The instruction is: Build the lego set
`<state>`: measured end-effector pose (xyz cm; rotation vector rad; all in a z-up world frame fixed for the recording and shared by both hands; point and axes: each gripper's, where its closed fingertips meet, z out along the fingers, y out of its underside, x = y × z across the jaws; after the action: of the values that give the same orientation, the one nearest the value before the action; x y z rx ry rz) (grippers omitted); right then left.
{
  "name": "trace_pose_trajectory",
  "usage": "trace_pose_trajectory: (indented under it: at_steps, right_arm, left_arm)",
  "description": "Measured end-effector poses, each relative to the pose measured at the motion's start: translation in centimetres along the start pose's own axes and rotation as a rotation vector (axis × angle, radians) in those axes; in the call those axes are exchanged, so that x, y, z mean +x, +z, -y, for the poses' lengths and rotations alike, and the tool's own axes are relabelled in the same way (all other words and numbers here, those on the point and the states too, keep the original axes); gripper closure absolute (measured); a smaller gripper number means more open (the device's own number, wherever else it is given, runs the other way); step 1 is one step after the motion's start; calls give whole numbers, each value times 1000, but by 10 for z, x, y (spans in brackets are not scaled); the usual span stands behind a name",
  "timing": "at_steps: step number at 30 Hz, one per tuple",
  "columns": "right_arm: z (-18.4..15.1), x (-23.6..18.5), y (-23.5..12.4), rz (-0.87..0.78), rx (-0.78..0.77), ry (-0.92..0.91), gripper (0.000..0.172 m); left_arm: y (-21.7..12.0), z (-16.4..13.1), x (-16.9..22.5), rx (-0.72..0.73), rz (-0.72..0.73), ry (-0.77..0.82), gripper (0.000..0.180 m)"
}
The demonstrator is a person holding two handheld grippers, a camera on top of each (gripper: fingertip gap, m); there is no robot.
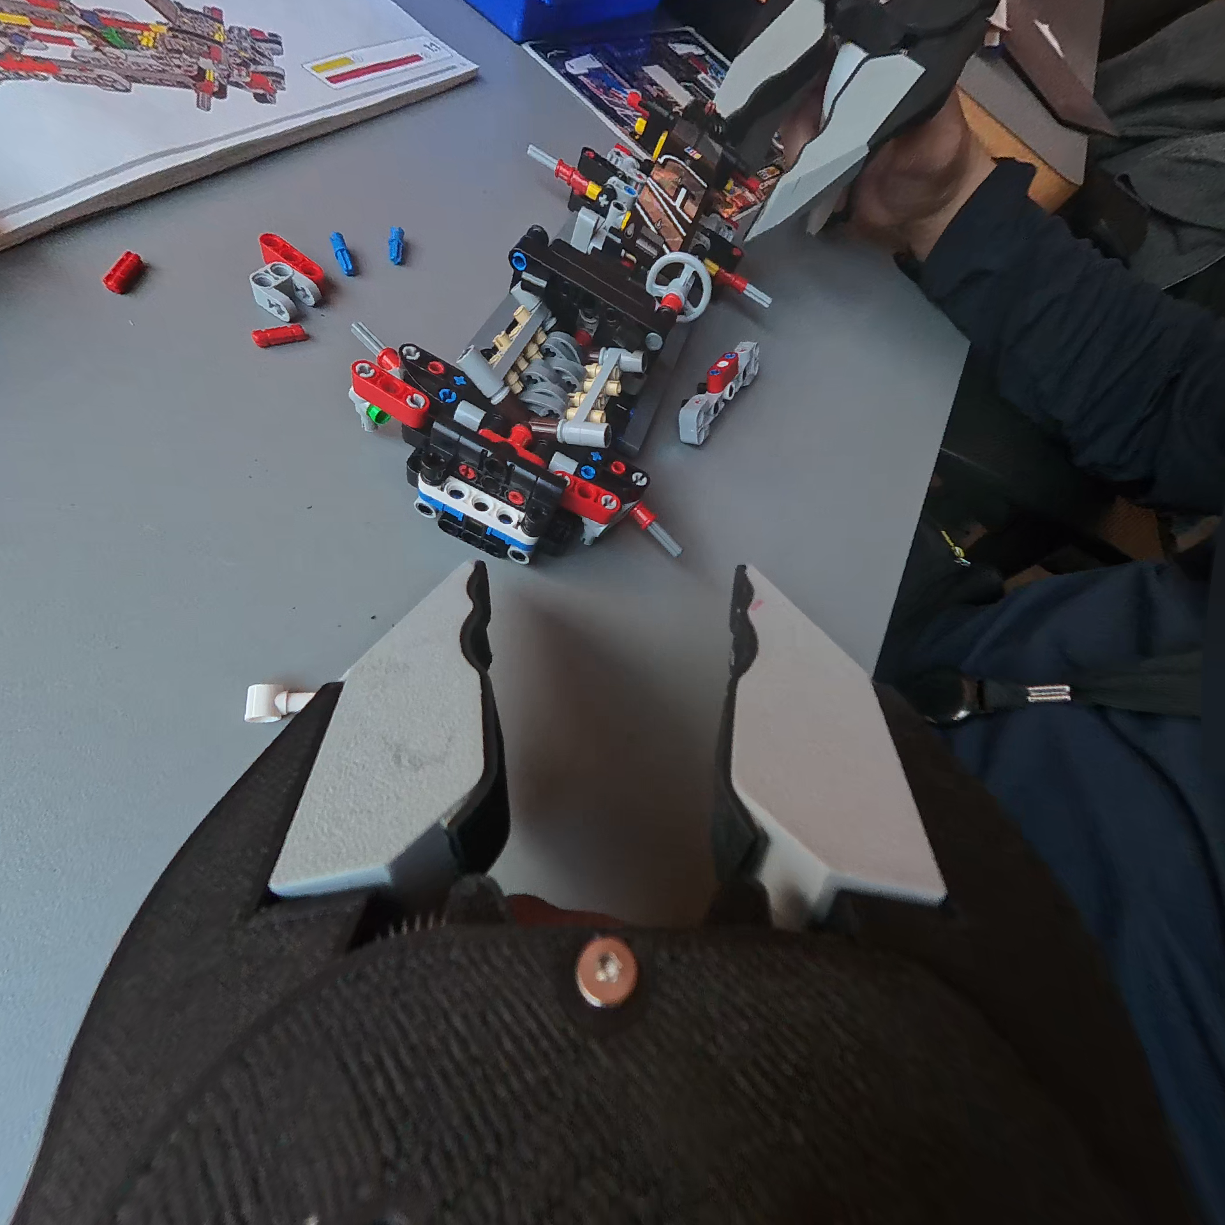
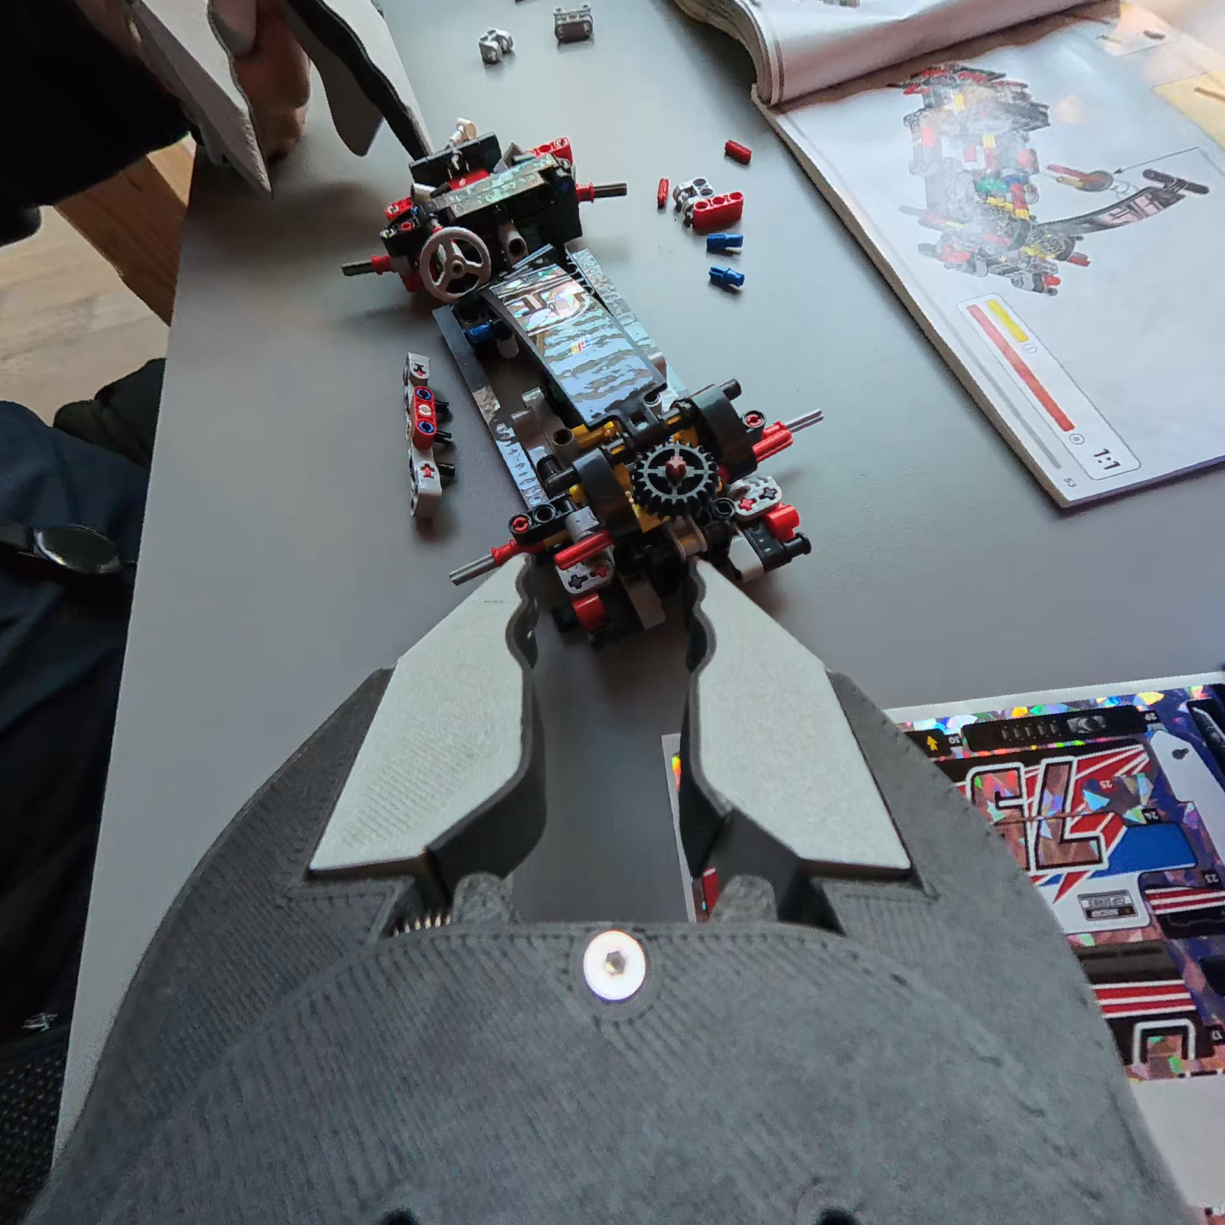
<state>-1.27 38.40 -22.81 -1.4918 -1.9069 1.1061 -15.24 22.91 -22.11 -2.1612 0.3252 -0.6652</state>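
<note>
In the left wrist view the left hand-held gripper (image 1: 606, 570) hangs spread and bare over the grey table (image 1: 166, 530), just short of the black, red and grey brick-built car chassis (image 1: 563, 371), while in the right wrist view the right hand-held gripper (image 2: 610, 577) pinches that chassis's rear end.

You have the long black, red and grey brick-built chassis (image 2: 583, 371) lying flat on the grey table (image 2: 278, 663), its geared end seemingly between your right gripper's (image 2: 613, 583) fingertips.
</note>
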Motion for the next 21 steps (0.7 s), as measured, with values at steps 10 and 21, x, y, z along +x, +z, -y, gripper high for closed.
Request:
trace_pose_trajectory:
  at_steps: [10,21]
  right_arm:
    - [2,-1,-1,-11,13,-25,128]
    - [2,-1,-2,-16,18,-29,128]
  left_arm:
    - [0,0,-1,-1,6,0,111]
    - [2,-2,-1,-19,16,3,113]
